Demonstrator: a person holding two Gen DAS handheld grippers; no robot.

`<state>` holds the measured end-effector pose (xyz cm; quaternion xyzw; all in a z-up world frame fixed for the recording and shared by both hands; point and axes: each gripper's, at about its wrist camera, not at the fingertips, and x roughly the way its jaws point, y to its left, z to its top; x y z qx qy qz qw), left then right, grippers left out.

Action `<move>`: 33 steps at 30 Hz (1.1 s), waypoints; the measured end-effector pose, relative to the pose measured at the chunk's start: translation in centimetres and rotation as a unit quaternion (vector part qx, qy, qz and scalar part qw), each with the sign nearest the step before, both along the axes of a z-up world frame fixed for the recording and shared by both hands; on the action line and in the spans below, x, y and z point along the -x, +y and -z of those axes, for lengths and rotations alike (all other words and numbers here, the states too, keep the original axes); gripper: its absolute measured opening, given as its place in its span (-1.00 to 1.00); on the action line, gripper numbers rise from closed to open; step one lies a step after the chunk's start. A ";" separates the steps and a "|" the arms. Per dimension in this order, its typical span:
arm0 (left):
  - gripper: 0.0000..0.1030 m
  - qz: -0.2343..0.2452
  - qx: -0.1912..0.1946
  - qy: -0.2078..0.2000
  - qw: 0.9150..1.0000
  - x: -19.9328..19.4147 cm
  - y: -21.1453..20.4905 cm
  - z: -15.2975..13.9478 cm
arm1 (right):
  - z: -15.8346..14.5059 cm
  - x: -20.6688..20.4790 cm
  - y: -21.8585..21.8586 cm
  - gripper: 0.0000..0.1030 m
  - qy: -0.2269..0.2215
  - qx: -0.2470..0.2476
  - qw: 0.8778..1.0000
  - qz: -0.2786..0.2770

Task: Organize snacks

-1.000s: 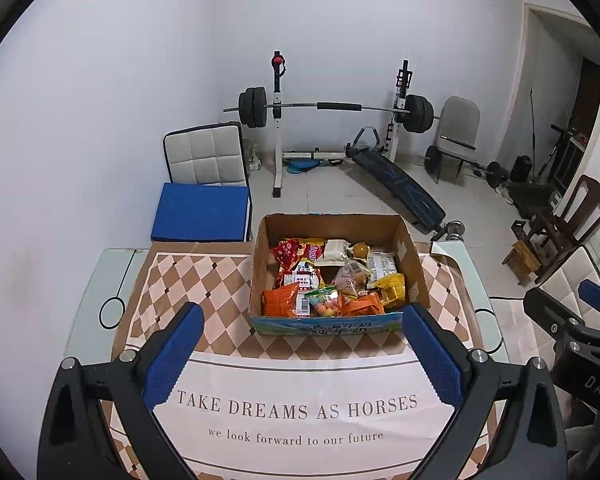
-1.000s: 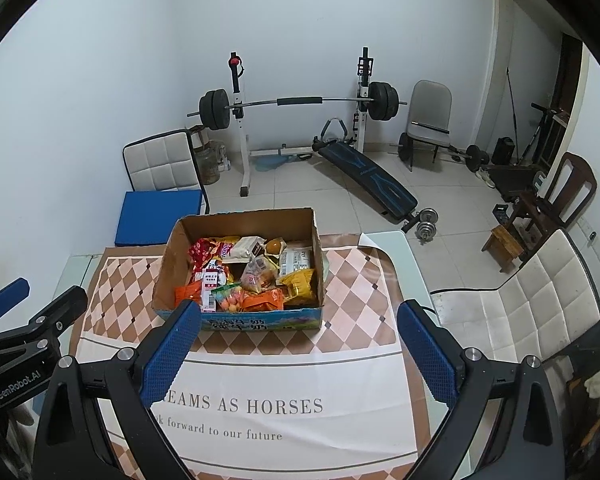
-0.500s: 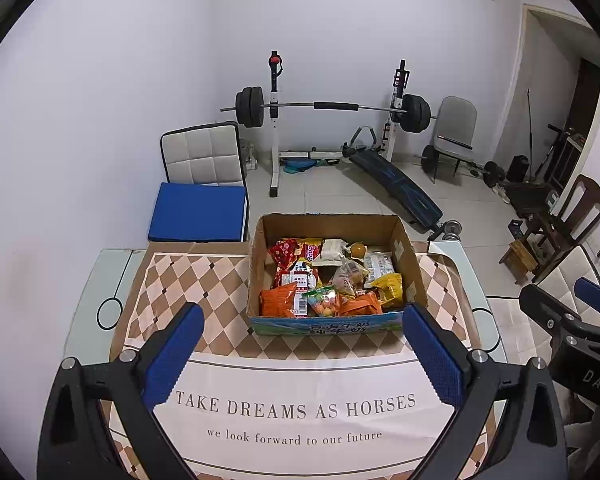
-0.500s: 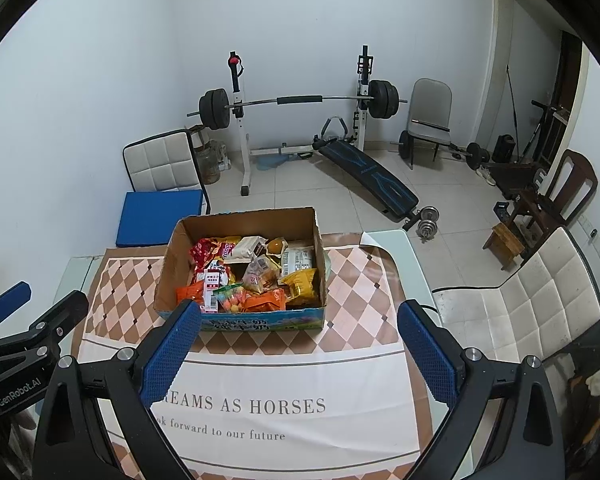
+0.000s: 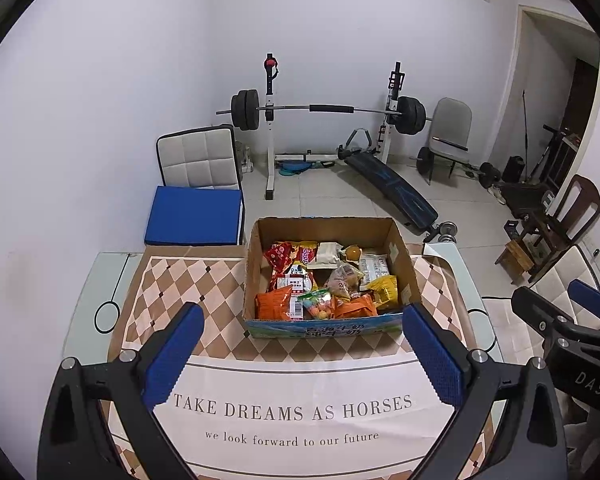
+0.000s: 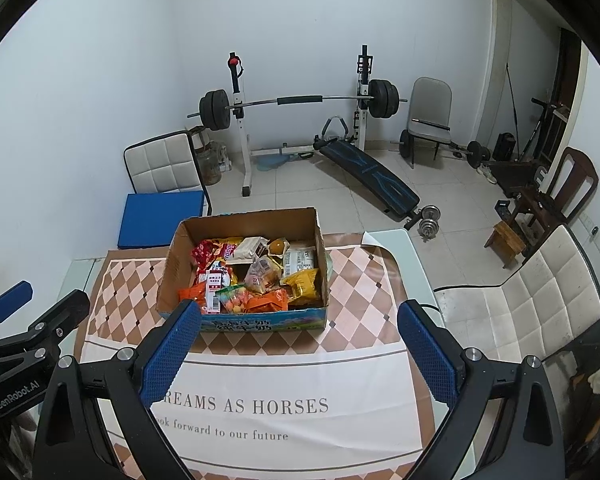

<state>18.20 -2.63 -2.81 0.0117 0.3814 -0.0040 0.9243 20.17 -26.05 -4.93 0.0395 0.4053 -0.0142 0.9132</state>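
An open cardboard box sits on the table, filled with several colourful snack packets; it also shows in the right wrist view with the packets. My left gripper is open and empty, held above the tablecloth just in front of the box. My right gripper is open and empty, also in front of the box, a little to its right. The right gripper also shows at the edge of the left wrist view, and the left gripper at the edge of the right wrist view.
A tablecloth with printed words and a checkered border covers the glass table. A white chair with a blue cushion stands behind the table, another white chair to the right. A barbell rack and bench stand at the back wall.
Both grippers have shifted slightly, so the box sits a touch differently in each view. Both stay open and empty.
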 end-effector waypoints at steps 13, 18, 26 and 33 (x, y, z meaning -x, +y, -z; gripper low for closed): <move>0.98 -0.001 0.002 -0.001 1.000 0.2 -0.1 -0.2 | -0.2 0.0 0.1 0.95 -0.001 -0.002 1.000 0.000; 0.98 0.001 0.001 -0.001 1.000 0.1 0.0 -0.2 | -0.2 0.1 -0.1 0.95 -0.001 -0.001 1.000 0.003; 0.98 0.001 0.001 -0.002 1.000 0.2 -0.1 -0.3 | -0.2 0.2 0.0 0.95 -0.001 -0.002 1.000 0.007; 0.98 0.001 0.001 -0.004 1.000 0.1 -0.2 -0.6 | -0.2 0.3 0.0 0.95 -0.001 -0.003 1.000 0.009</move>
